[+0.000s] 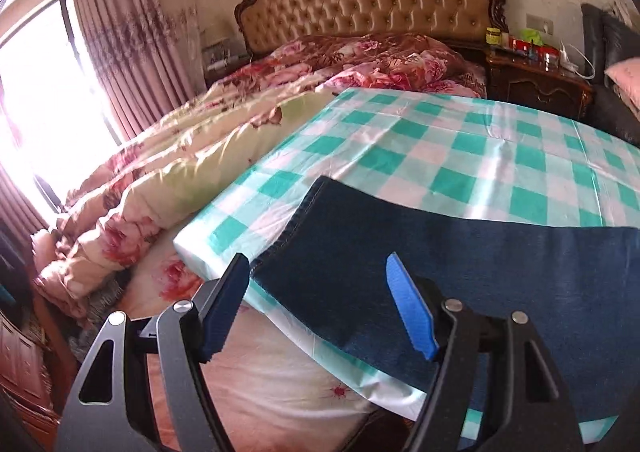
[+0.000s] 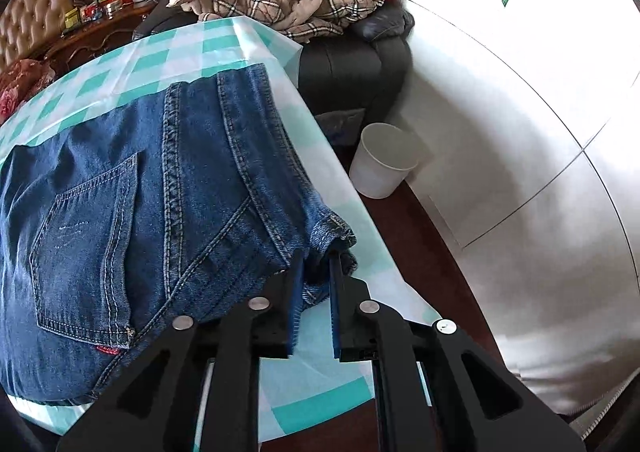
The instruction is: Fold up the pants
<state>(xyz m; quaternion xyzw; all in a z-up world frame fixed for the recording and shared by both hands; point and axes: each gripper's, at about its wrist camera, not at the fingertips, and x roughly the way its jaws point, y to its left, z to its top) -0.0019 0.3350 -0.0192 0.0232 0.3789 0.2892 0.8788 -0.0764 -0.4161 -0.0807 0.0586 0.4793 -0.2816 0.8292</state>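
Denim pants [image 2: 120, 187] lie flat on checked surface [image 1: 440, 139], heavy, limp, non-slip; right claw [image 2: 316, 284] pinches waistband corner, left claw [image 1: 320, 304] hangs released above leg end; grip thick seams.

My work surface: table w/ teal-white check cloth [image 1: 460, 139]; on it only the jeans [image 2: 120, 203], folded flat, waistband corner at the cloth's right edge nr me
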